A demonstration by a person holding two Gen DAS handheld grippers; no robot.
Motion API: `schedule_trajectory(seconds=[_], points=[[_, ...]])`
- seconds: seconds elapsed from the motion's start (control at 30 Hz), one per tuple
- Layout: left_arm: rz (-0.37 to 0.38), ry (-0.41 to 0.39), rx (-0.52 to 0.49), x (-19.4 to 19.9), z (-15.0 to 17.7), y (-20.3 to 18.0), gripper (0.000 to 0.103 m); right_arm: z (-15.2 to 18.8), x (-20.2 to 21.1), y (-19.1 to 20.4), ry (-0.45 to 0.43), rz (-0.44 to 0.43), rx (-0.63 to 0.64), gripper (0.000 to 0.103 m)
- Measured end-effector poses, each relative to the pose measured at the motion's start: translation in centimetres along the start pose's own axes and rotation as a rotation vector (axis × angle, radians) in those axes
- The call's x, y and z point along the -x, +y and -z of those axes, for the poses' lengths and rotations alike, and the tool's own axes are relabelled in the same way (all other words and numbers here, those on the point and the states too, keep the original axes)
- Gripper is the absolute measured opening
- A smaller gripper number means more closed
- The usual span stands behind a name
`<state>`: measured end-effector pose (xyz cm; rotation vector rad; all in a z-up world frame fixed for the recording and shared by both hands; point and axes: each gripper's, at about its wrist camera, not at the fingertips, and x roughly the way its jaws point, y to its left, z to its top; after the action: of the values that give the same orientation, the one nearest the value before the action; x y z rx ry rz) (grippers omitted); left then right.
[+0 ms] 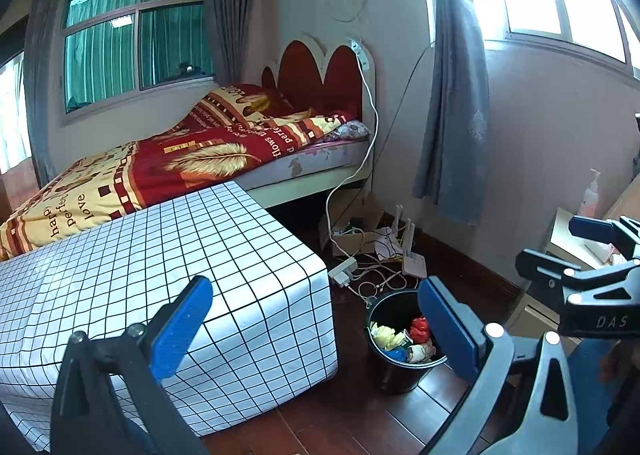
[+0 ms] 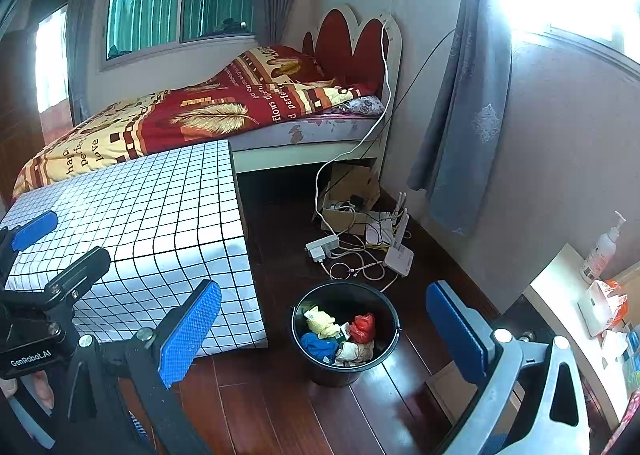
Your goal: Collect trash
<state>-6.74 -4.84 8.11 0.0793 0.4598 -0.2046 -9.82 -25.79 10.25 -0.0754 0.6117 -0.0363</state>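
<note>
A black bucket [image 2: 332, 375] stands on the dark wood floor beside the table and holds crumpled trash: a yellow piece [image 2: 320, 321], a red piece [image 2: 362, 327], a blue piece [image 2: 318, 347] and a whitish wad [image 2: 354, 353]. My right gripper [image 2: 324, 335] hangs open above and in front of the bucket with nothing between its blue pads. In the left wrist view the bucket [image 1: 396, 375] lies low and to the right, with the left gripper [image 1: 316, 327] open and holding nothing. The right gripper [image 1: 560, 243] shows at that view's right edge.
A low table under a white grid cloth [image 2: 140, 207] fills the left. Behind it is a bed with a red and yellow quilt [image 2: 200, 111]. A cardboard box [image 2: 352, 191], power strip [image 2: 322, 245], router [image 2: 398, 255] and cables lie by the wall. A desk [image 2: 560, 295] with a pump bottle [image 2: 602, 247] stands at the right.
</note>
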Motion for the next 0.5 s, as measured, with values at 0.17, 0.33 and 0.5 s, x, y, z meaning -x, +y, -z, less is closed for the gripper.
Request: schedule_trajectory(seconds=[0.17,0.33,0.5], points=[[0.008,0.0,-0.007,0.06,-0.1,0.04,0.103,-0.04,0.08,-0.01,-0.003,0.0,-0.001,0.103],[0.017,-0.004,-0.013,0.19,-0.14,-0.11,0.103,0.01,0.15,0.04,0.001,-0.001,0.0,0.103],[0.019,-0.007,-0.016,0.24,-0.15,-0.34,0.103,0.02,0.11,0.05,0.002,-0.001,0.0,0.103]])
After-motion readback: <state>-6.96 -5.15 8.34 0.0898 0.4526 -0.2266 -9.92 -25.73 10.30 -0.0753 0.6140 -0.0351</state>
